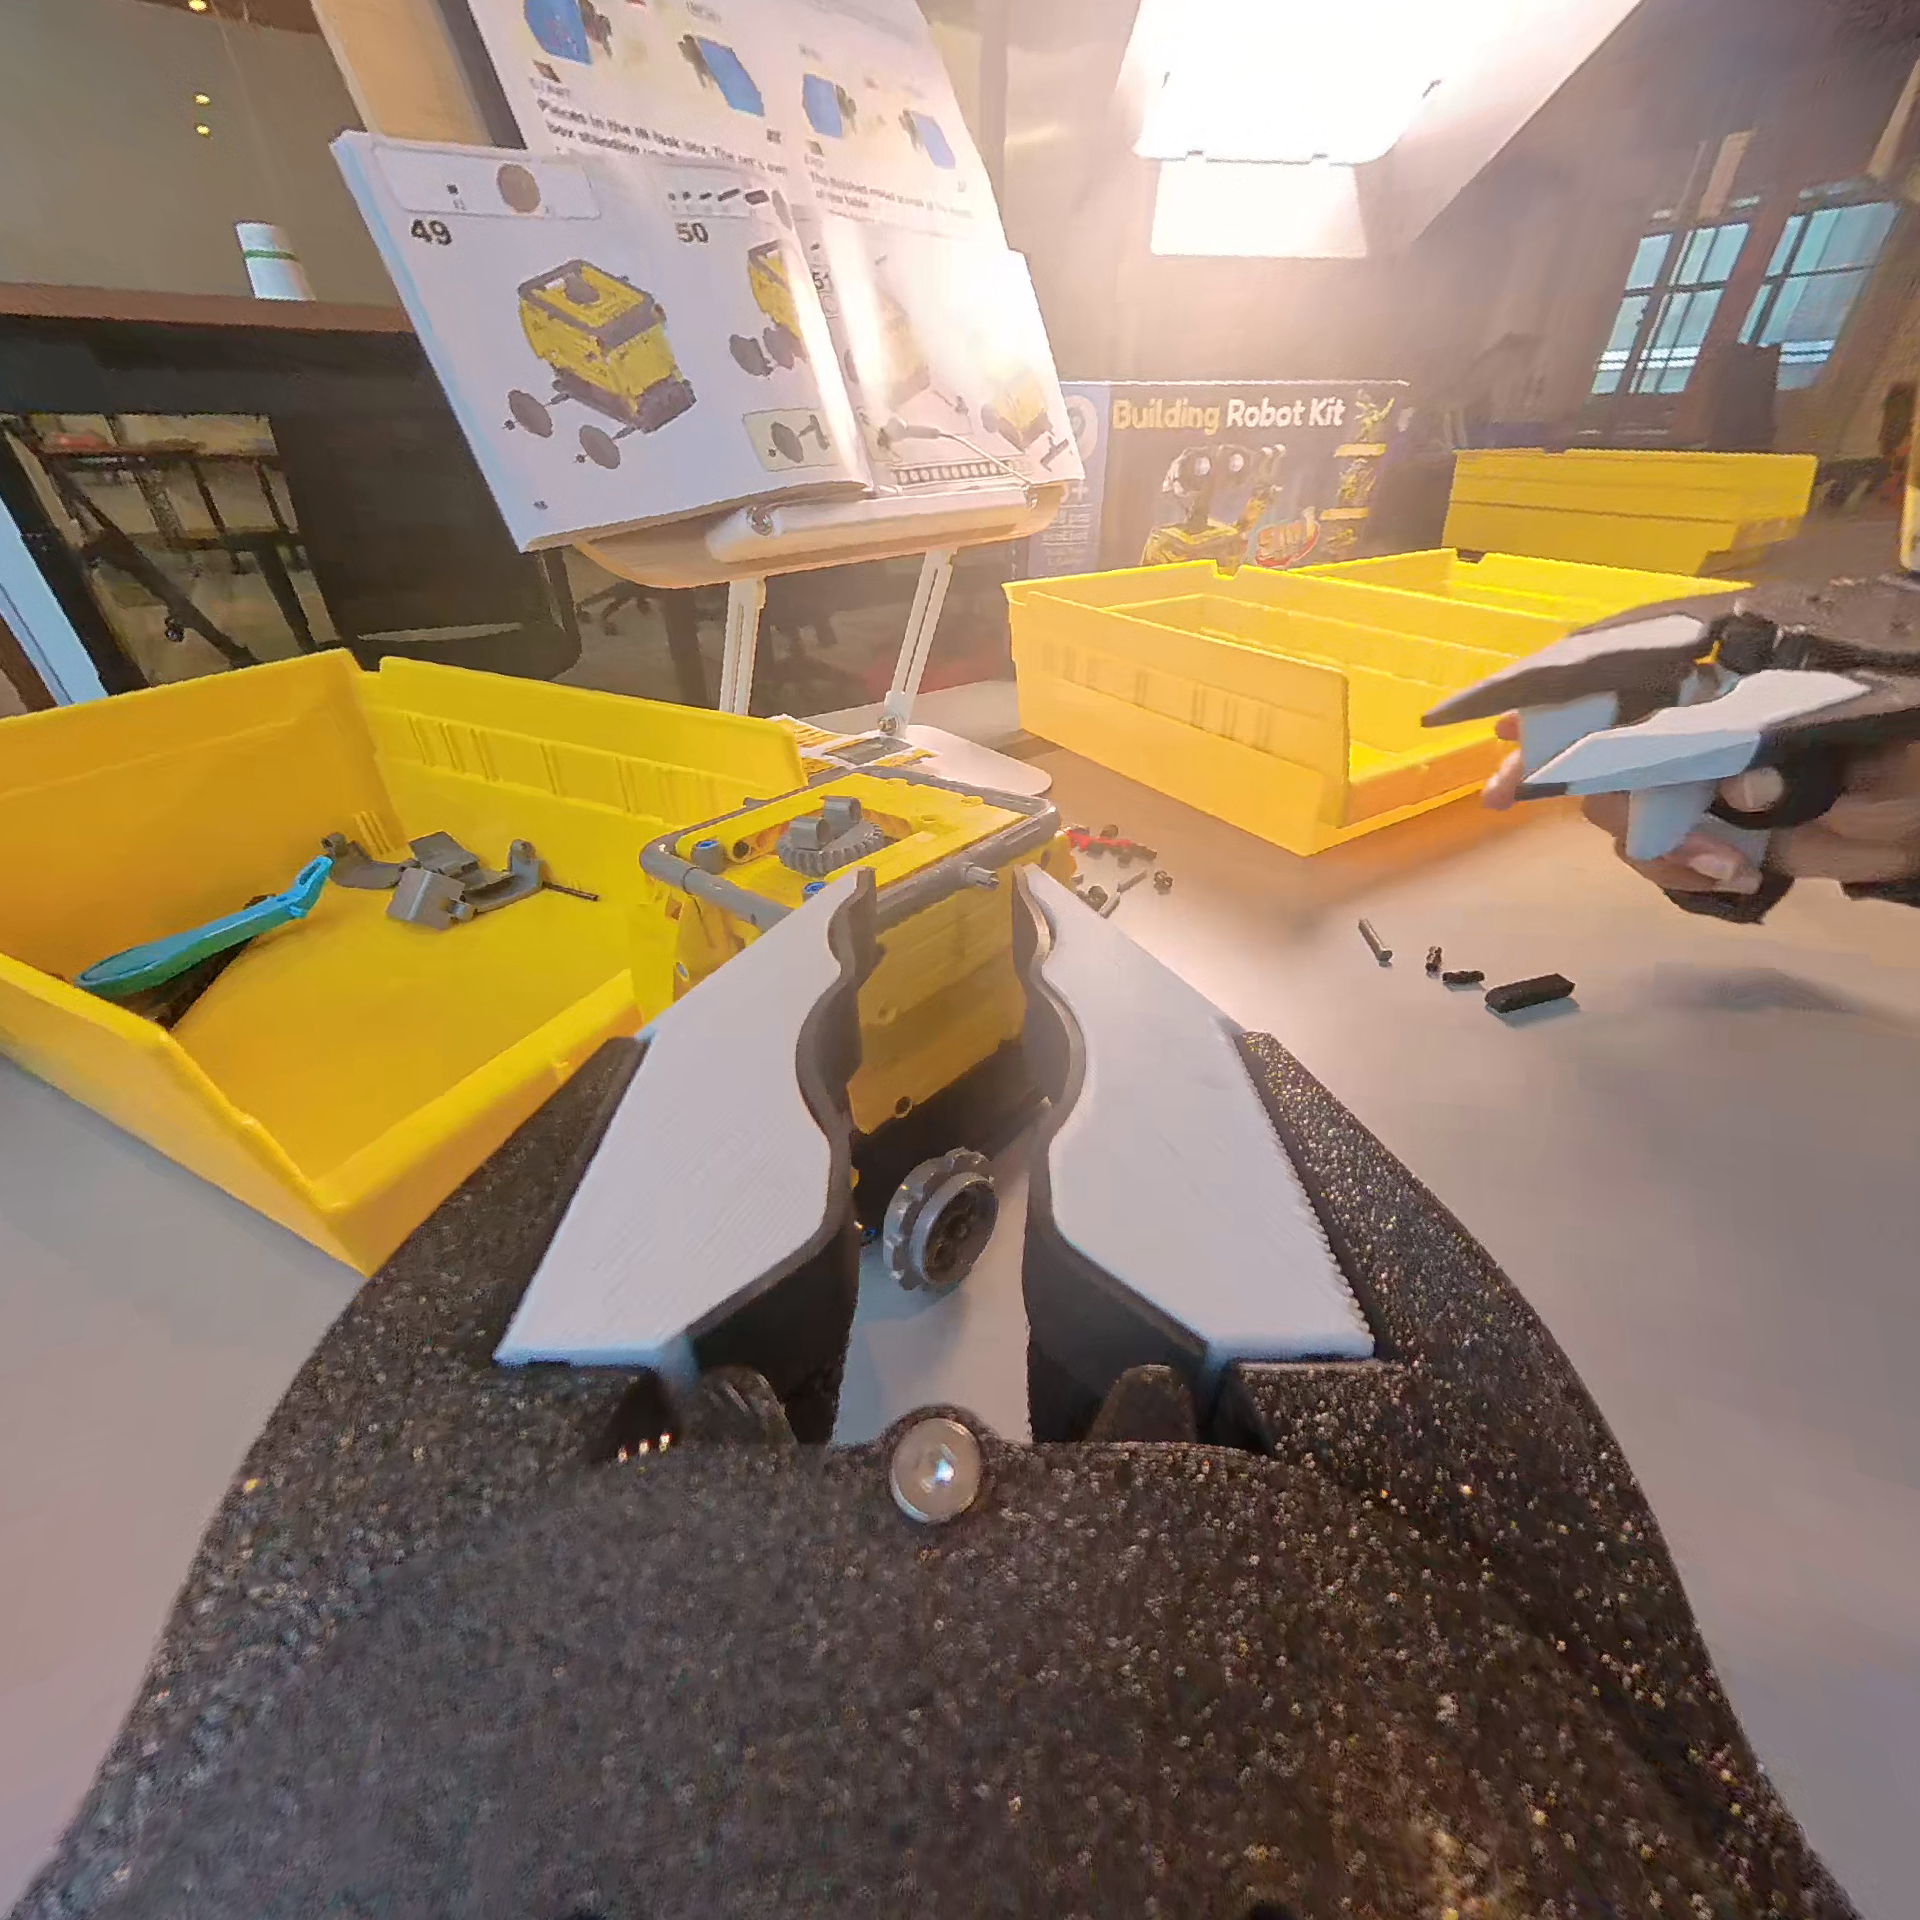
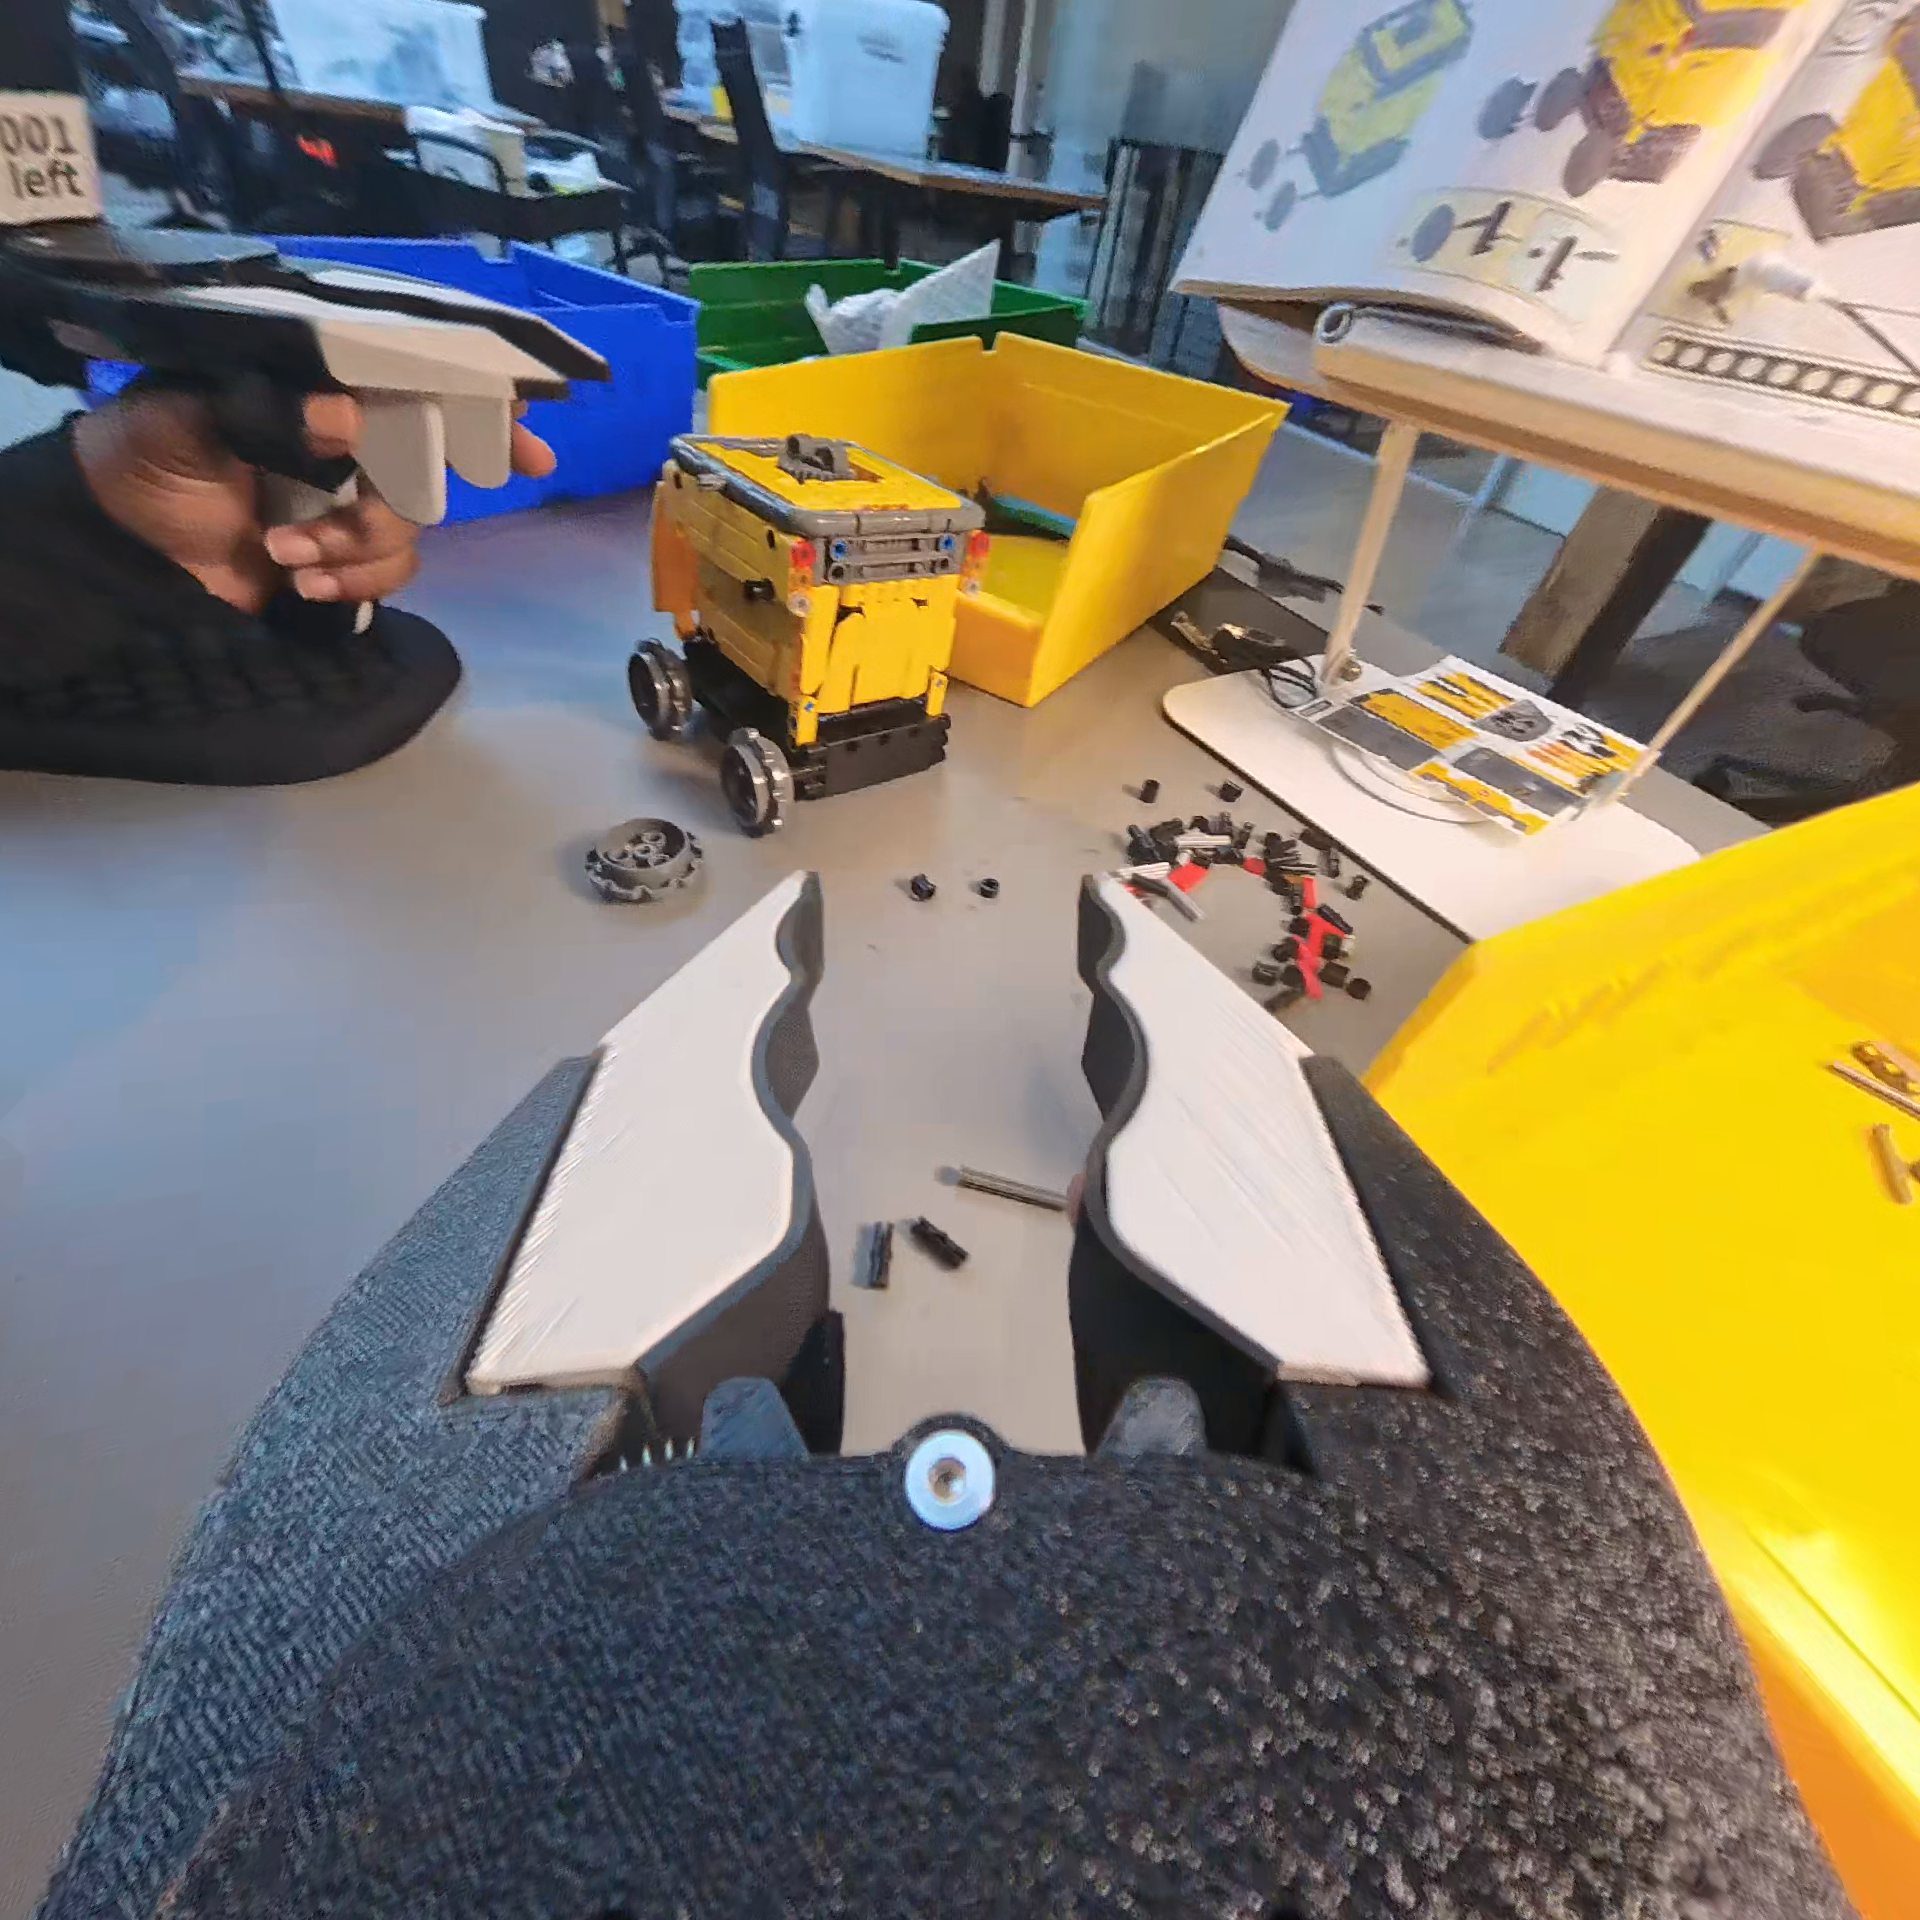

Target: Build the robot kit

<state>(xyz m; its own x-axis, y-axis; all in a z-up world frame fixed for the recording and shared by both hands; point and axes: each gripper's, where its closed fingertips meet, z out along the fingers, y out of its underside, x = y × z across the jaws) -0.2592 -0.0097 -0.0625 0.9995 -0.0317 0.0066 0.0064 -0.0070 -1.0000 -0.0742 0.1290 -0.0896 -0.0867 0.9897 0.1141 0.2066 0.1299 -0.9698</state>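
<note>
A yellow and black brick robot model (image 1: 935, 987) stands on the grey table, with two wheels fitted on the side facing the right wrist view (image 2: 821, 613). A loose grey wheel (image 1: 940, 1216) lies flat on the table in front of it (image 2: 644, 857). My left gripper (image 1: 940, 883) is open and empty, held in the air short of the model, which shows through its gap; it also shows in the right wrist view (image 2: 571, 379). My right gripper (image 2: 945, 888) is open and empty, over small black pins (image 2: 935, 1242) and a dark axle (image 2: 1008, 1187); the left wrist view shows it too (image 1: 1486, 748).
A yellow bin (image 1: 312, 1039) with grey parts and a teal tool sits beside the model. A pile of black and red pins (image 2: 1247, 894) lies by a stand's base with a sticker sheet (image 2: 1455, 738). The stand holds an instruction booklet (image 1: 623, 343). A yellow divided tray (image 1: 1195, 665) is at right; blue (image 2: 623, 353) and green (image 2: 769, 301) bins behind. Left tips to right tips: about 25 cm. To reach the dark axle (image 2: 1008, 1187) in a straight line is about 10 cm for my right fingers, about 30 cm for my left. It turns up in the left wrist view (image 1: 1369, 944) as well.
</note>
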